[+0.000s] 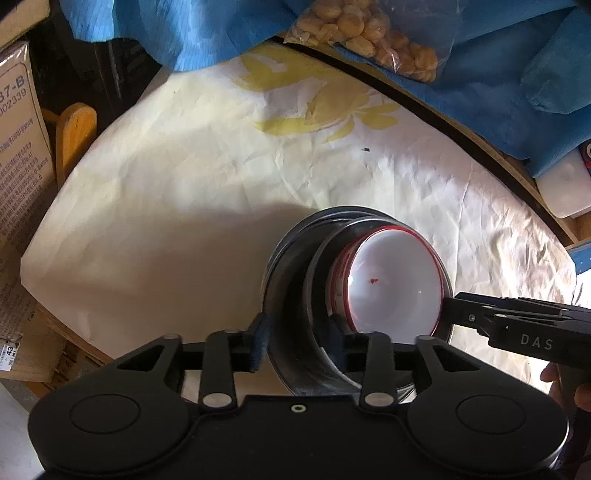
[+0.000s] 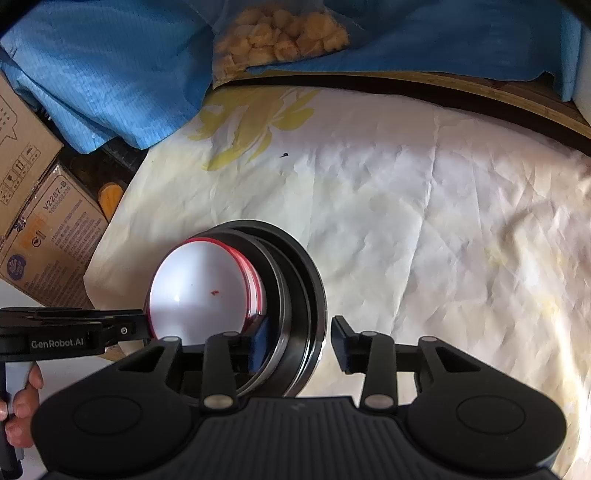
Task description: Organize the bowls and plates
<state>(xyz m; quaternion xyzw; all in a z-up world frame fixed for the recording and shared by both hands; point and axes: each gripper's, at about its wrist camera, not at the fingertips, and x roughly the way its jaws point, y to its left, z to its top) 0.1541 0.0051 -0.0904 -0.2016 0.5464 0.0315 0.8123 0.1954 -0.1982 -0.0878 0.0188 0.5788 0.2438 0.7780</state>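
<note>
My left gripper (image 1: 297, 341) fingers part-open, straddling near wall of steel bowls (image 1: 291, 291), not pressing. My right gripper (image 2: 297, 341) same on opposite wall, angled steeply down. Red-rimmed white bowl (image 1: 397, 280) nested inside stack, near desk (image 1: 166, 177) front edge.

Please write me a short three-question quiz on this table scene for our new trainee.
1. True or false: the white bowl with the red rim sits inside the stacked metal bowls.
2. What lies on the blue cloth at the far edge of the table? A) a bag of yellow snacks B) a stack of plates C) a kettle
3. Fill in: inside the white bowl there is a small ___ speck.

Key
1. True.
2. A, the bag of yellow snacks.
3. Red.
</note>
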